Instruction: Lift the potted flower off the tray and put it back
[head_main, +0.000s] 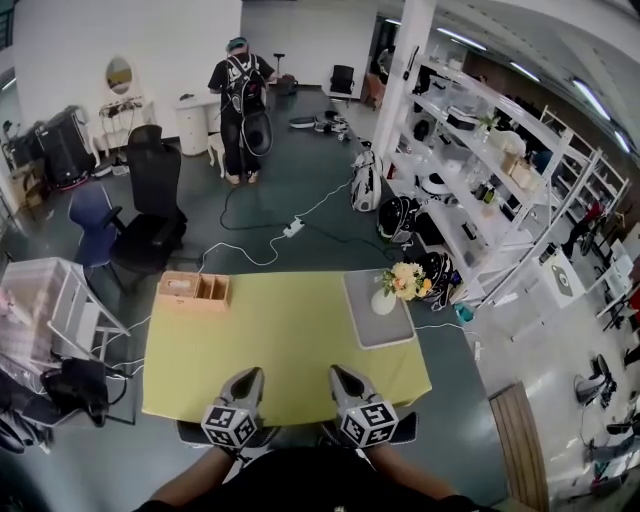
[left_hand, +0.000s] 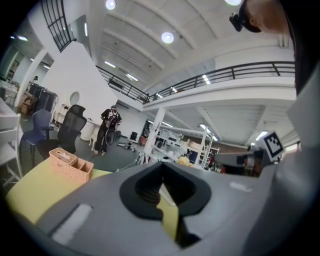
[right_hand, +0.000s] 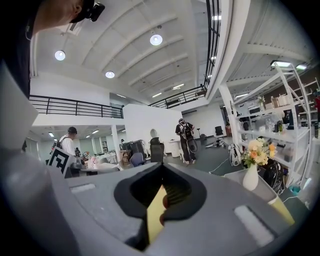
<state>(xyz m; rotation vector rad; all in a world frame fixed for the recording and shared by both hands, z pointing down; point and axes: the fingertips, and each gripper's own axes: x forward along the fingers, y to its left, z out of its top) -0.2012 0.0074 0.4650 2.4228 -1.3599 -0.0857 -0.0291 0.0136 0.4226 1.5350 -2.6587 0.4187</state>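
Standing upright on the one grey tray (head_main: 385, 335), far right of the surface (head_main: 280, 345): one potted flower (head_main: 398, 288), fitting either before a lift or after the return. Parked at the near edge, well apart from it: left tool (head_main: 251, 373) and right tool (head_main: 338, 373), two in all, jaws together, empty. Far left, one basket (head_main: 194, 290).

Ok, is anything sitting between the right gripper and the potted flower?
No. The head view shows only bare yellow table and the bare near end of the grey tray between the right gripper and the potted flower.
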